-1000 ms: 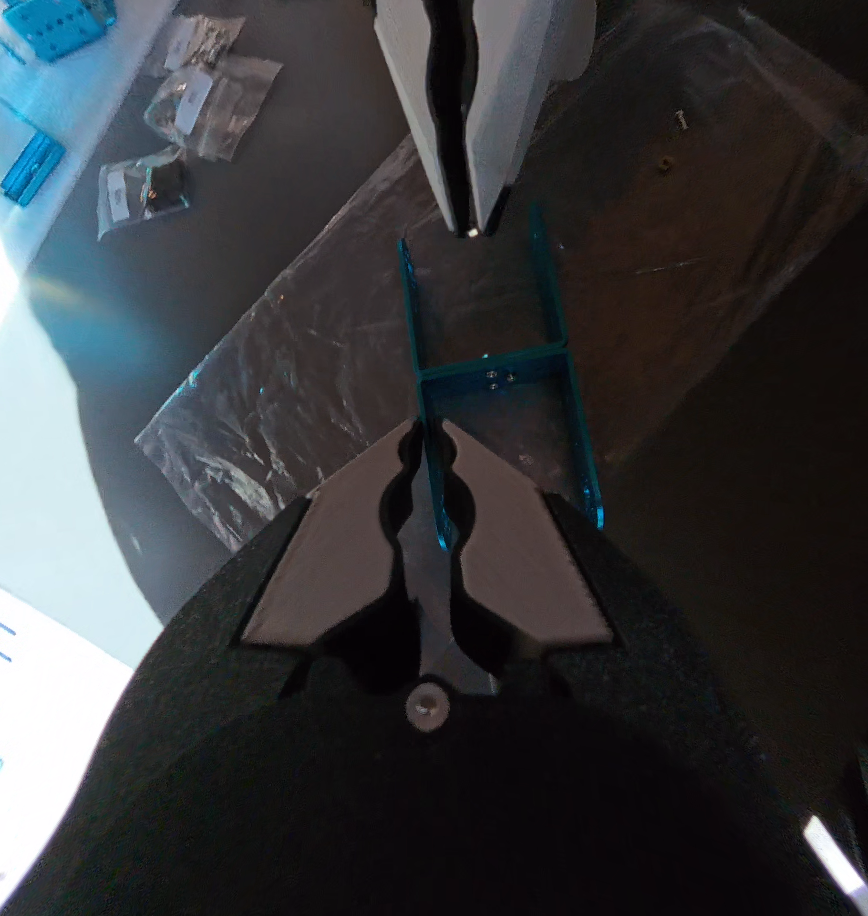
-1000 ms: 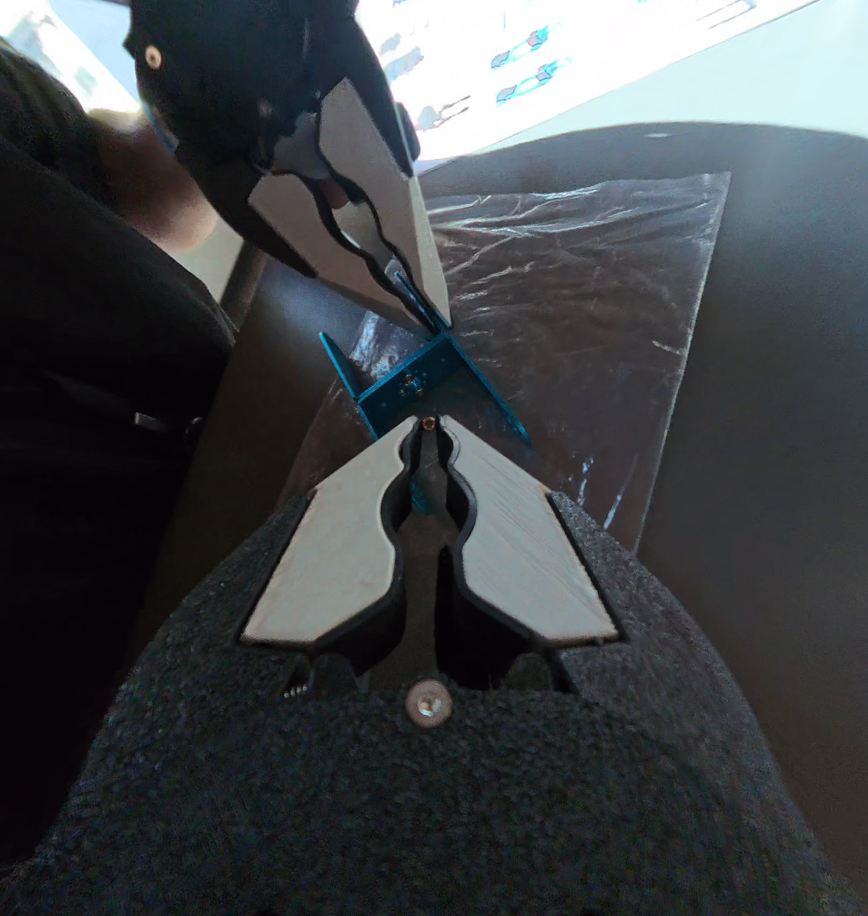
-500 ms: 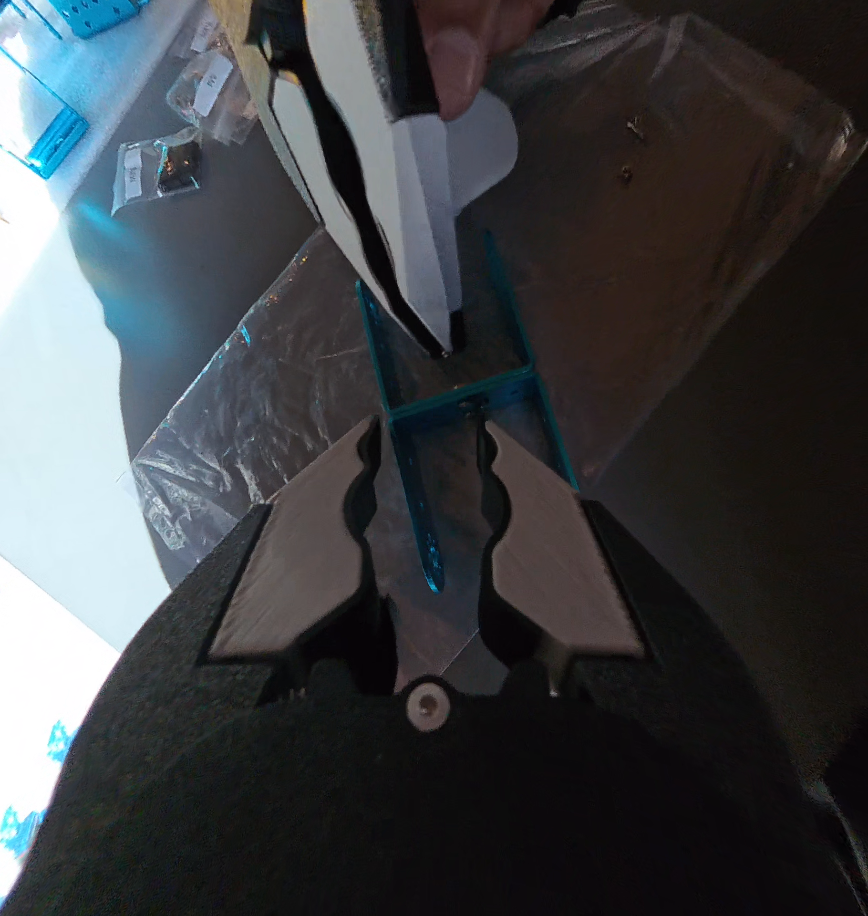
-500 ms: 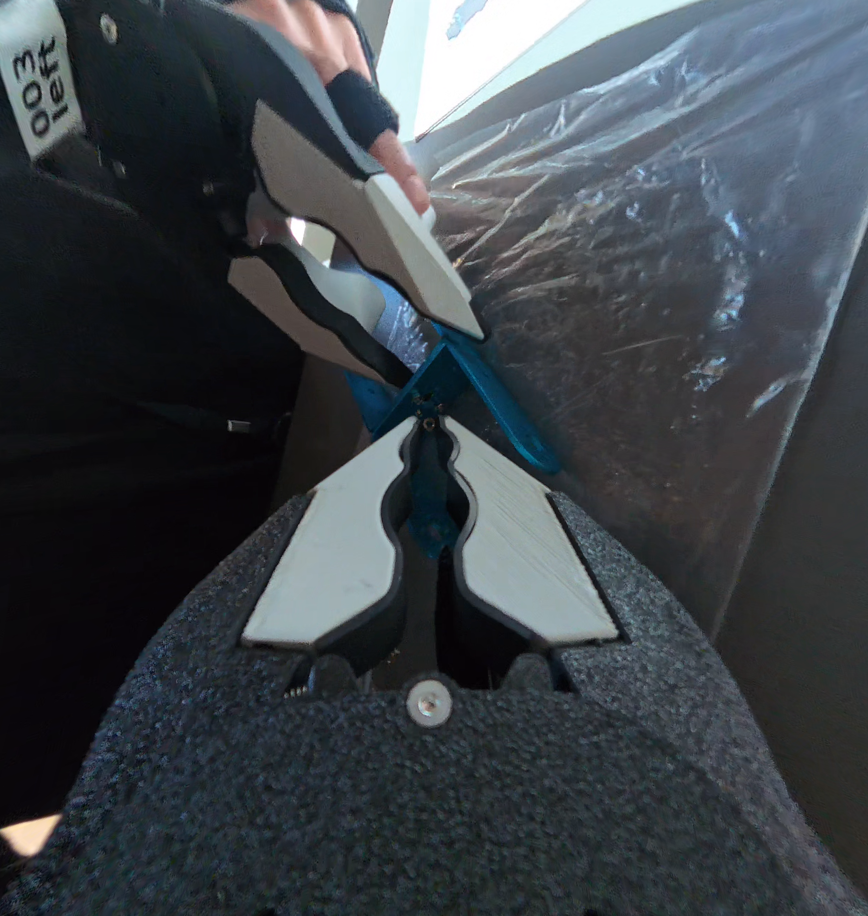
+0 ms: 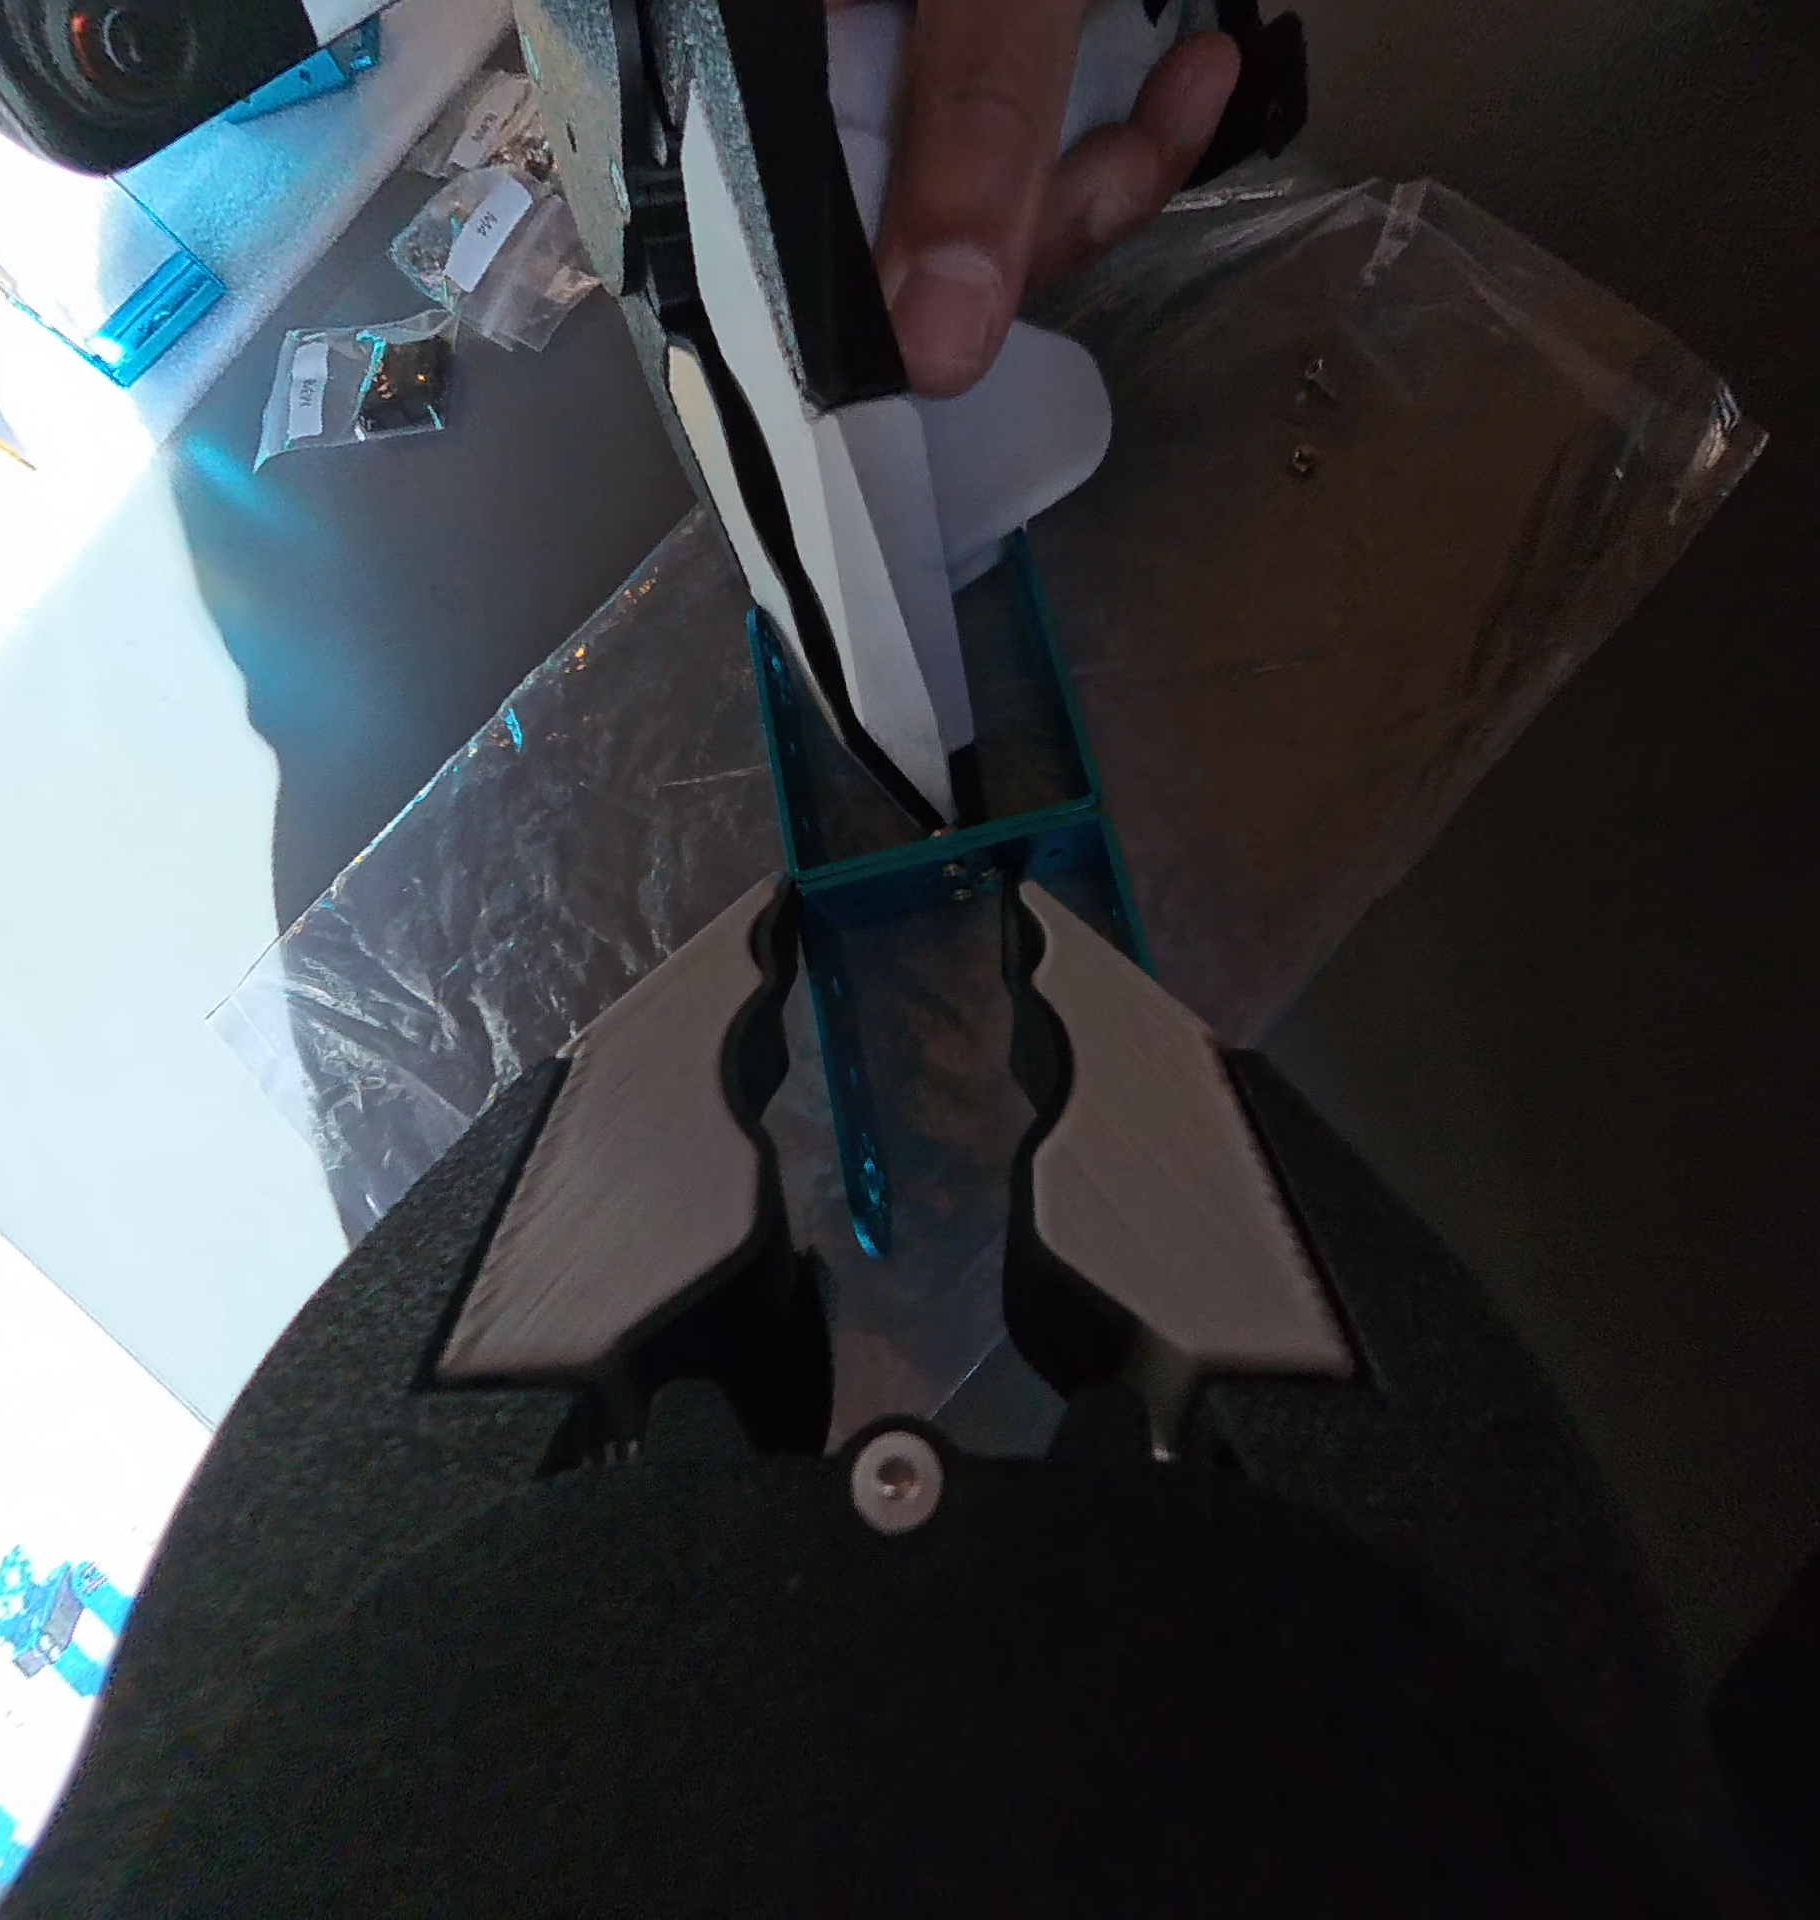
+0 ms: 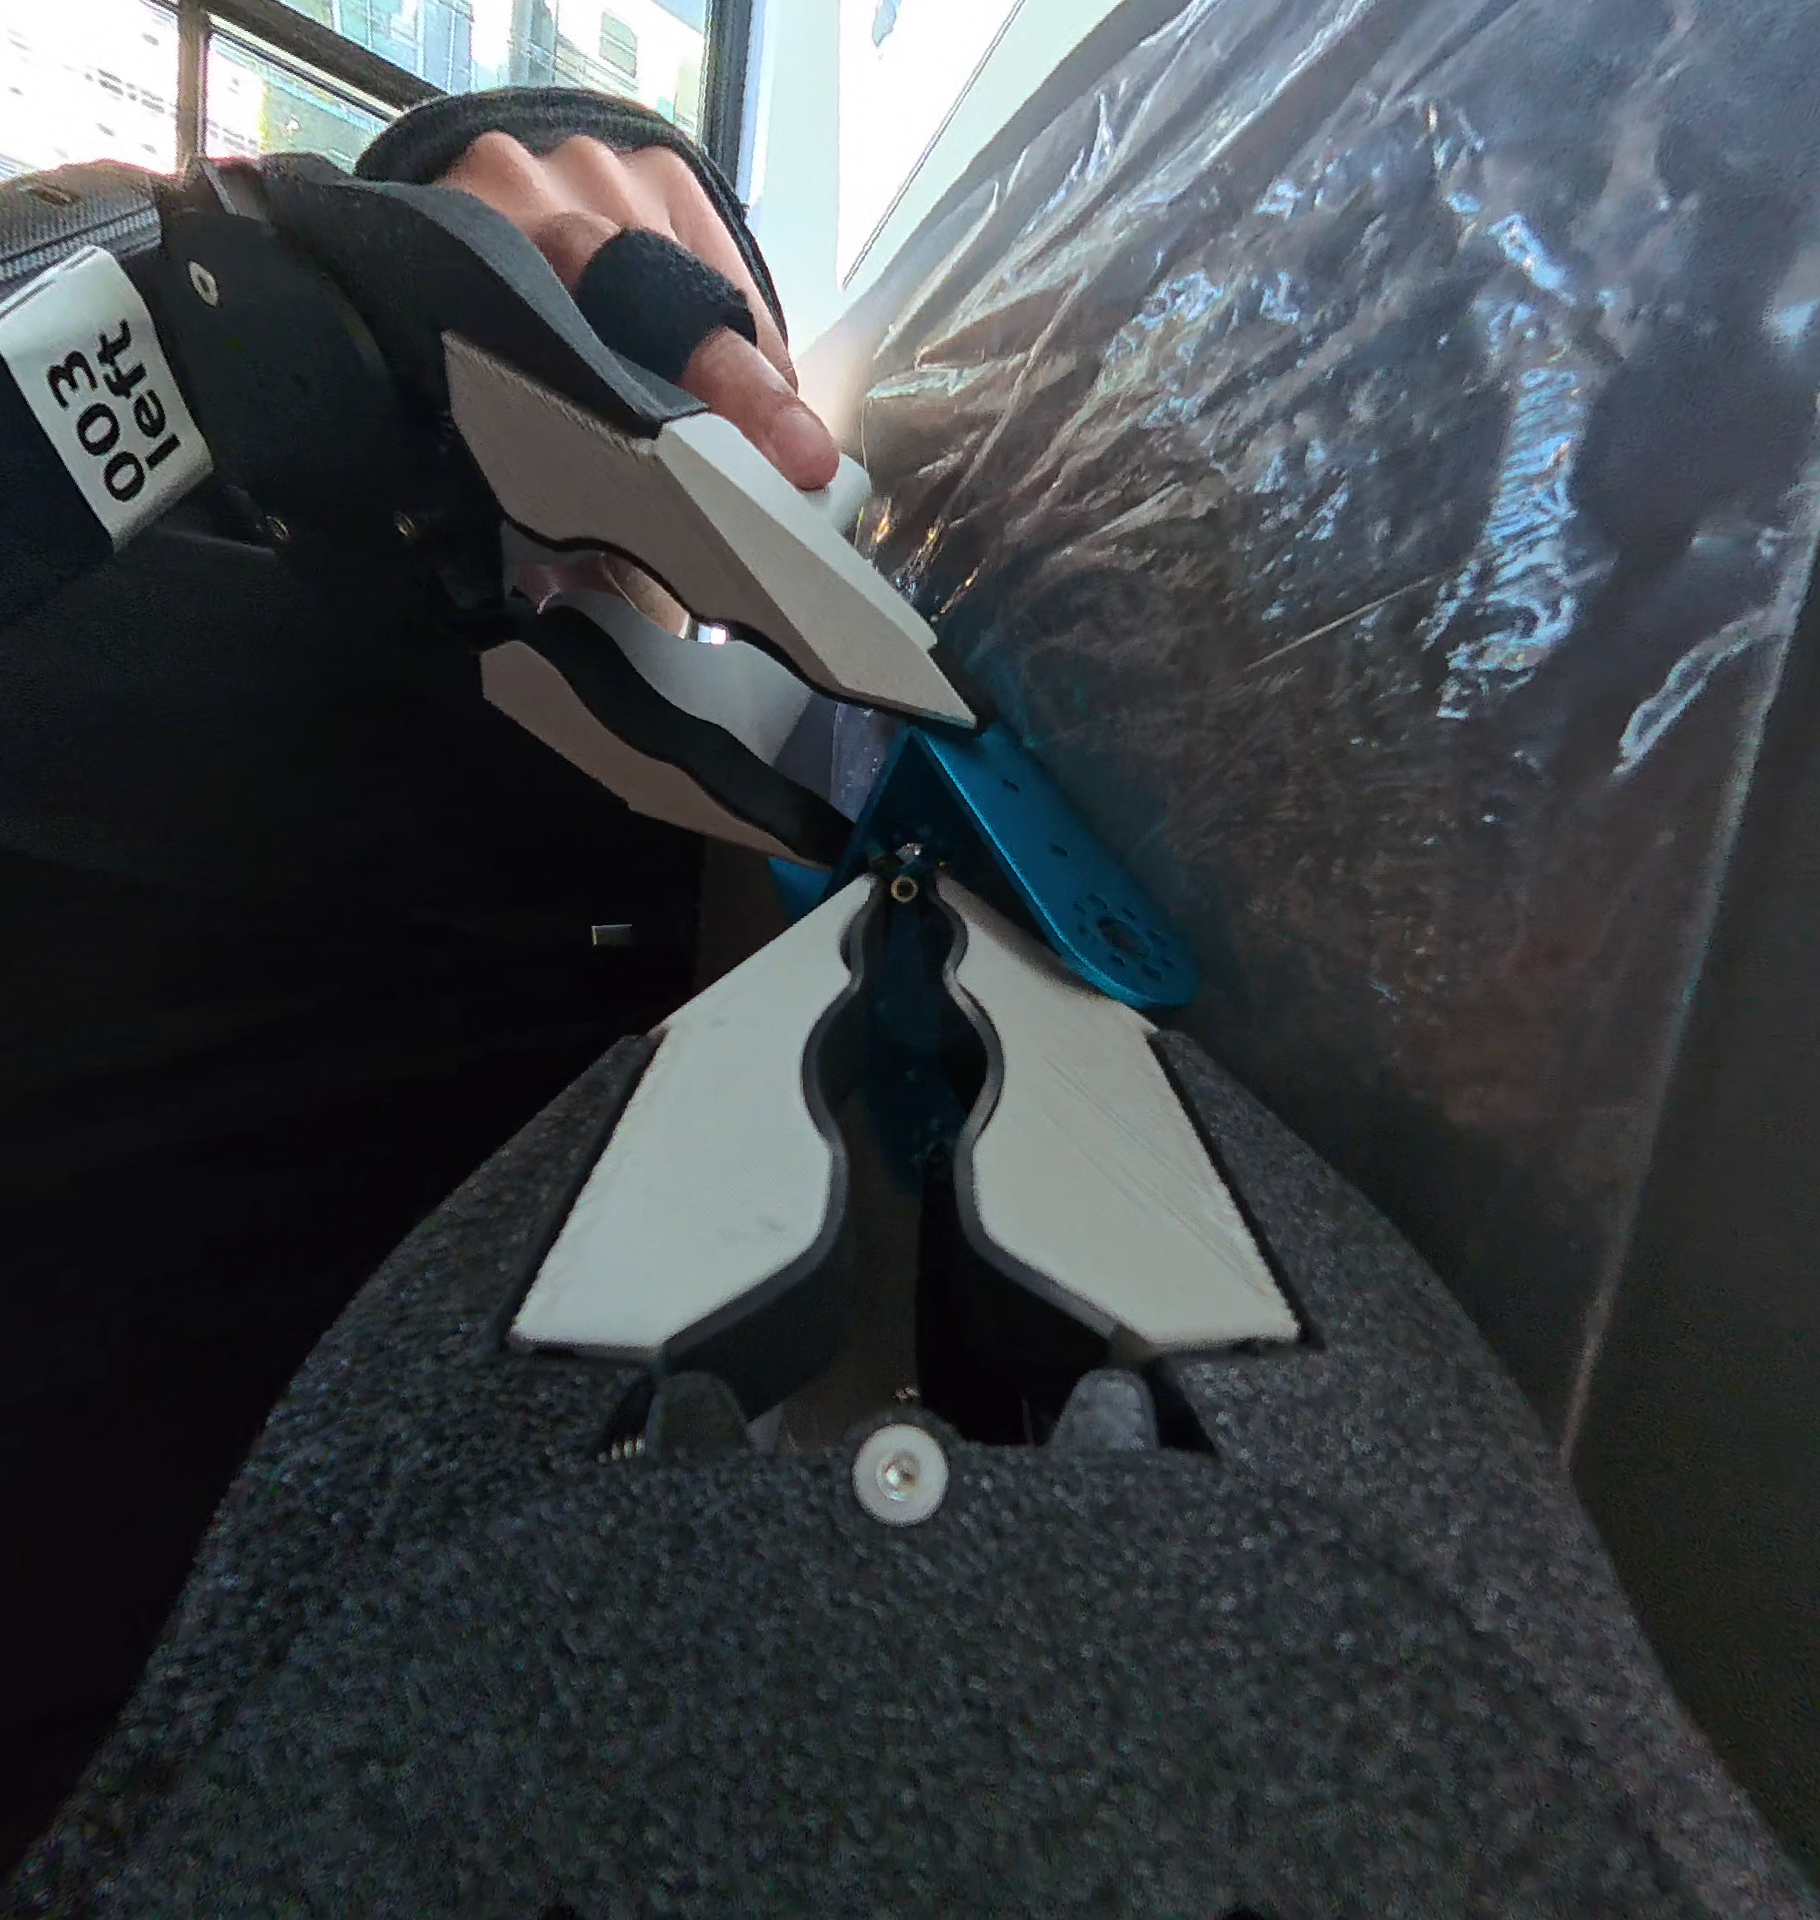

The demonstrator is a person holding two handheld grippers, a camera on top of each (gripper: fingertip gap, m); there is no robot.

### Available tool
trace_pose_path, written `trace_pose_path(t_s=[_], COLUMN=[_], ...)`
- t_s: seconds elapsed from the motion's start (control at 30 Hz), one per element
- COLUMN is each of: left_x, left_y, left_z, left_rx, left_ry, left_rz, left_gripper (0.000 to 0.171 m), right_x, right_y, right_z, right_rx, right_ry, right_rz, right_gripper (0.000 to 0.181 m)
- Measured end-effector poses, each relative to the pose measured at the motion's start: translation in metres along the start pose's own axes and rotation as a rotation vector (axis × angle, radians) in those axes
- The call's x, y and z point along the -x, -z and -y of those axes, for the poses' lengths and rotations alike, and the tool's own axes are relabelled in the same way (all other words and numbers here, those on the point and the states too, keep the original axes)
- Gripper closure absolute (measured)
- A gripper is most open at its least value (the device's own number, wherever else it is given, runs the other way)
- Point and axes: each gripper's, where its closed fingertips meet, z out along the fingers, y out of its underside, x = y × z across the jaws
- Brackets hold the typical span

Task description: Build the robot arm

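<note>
A blue metal bracket (image 5: 852,1091), two U-shaped pieces joined back to back, lies on a clear plastic bag (image 5: 1301,644). My left gripper (image 5: 901,904) is open, and its fingers straddle the bracket's cross plate and near left arm. My right gripper (image 5: 942,816) comes down from above. It is shut on a small brass fastener (image 6: 901,886), held against the cross plate by its screw holes. In the right wrist view my right gripper (image 6: 901,883) sits at the blue bracket (image 6: 1051,862). My left gripper (image 6: 890,779) is open around the bracket's corner.
Two tiny loose screws (image 5: 1301,457) lie on the bag. Small labelled bags of parts (image 5: 366,400) and blue metal pieces (image 5: 158,322) lie at the upper left. A white sheet (image 5: 75,831) borders the dark mat. A hand (image 6: 677,312) holds the left gripper. Both grippers' tips are close together, under 4 cm apart.
My left gripper was shut on the bracket's near arm and has opened and let go. My right gripper has come down between the far arms to the cross plate, still shut on the fastener.
</note>
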Motion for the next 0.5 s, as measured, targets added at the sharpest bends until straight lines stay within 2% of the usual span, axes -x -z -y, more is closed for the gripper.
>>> trace_pose_path(t_s=[0.5], left_x=[0.0013], left_y=[0.0013], left_z=[-0.0015], left_rx=[-0.005], left_ry=[0.020], left_rz=[0.025], left_gripper=[0.140], right_x=[-0.0010], right_y=[-0.0037], right_z=[-0.0059], right_rx=[0.019], right_ry=[-0.017], right_rz=[-0.010], right_gripper=[0.177])
